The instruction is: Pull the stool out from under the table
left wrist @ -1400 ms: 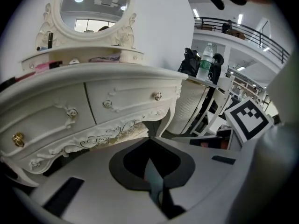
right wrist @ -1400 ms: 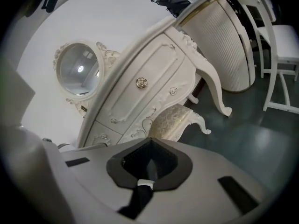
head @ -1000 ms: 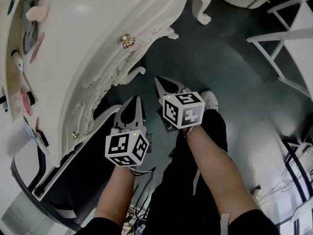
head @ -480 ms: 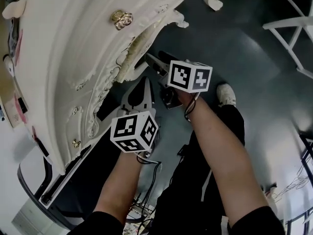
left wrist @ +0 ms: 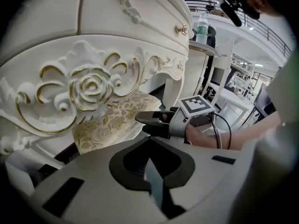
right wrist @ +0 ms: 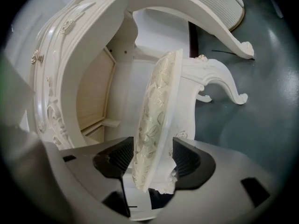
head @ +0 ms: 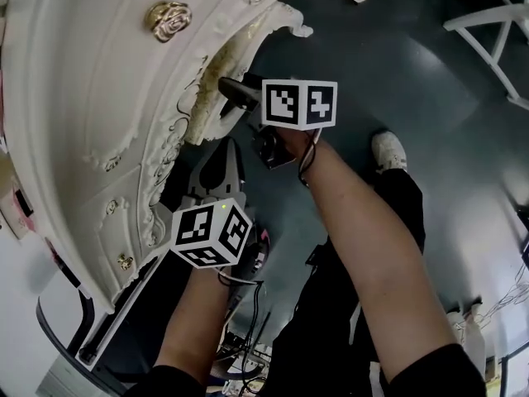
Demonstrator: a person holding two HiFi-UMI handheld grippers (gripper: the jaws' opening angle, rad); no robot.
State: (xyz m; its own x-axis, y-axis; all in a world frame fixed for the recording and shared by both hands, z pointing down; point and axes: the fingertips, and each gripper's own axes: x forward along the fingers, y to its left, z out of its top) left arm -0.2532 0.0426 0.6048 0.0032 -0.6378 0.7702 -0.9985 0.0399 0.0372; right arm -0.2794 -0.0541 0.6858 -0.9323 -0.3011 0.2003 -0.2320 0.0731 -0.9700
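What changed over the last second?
The right gripper swung in under the white carved table. Its jaws have just been opening and now straddle the edge of the floral padded stool seat, not clamped yet. The left gripper sank a little. Unchanged: left jaws shut and empty.

No words, brands or numbers can be read. Only black-and-white square patterns, without letters, are borne by the cube [head: 211, 234] of the left gripper [head: 226, 149] and the cube [head: 299, 103] of the right gripper [head: 231, 91]. The green label of a bottle [left wrist: 201, 29] is too small to be read.
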